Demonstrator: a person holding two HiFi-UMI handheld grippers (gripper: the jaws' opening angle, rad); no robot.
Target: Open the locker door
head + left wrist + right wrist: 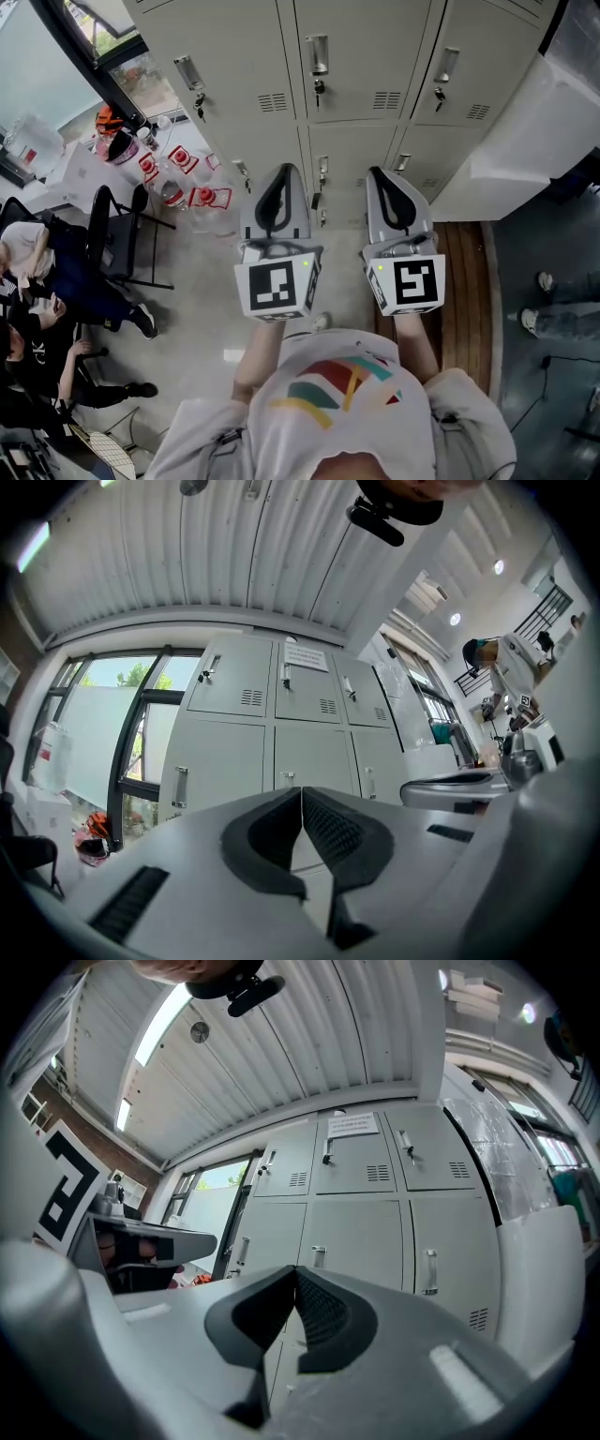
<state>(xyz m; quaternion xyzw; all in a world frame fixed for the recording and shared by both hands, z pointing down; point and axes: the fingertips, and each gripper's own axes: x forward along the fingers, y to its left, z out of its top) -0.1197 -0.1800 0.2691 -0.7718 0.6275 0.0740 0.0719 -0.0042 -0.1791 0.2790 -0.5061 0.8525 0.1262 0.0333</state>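
Your left gripper and right gripper are held side by side. Both point at the bank of lockers ahead and touch none of them. The fingers of the left gripper are pressed together with nothing between them. Those of the right gripper are likewise closed and empty. Every locker door in view is closed, each with a handle on it.

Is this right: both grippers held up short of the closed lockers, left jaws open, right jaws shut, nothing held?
Not quite. The left gripper is shut too: the left gripper view shows its pads meeting with nothing between them. The rest holds: right gripper shut and empty, both short of the closed lockers.
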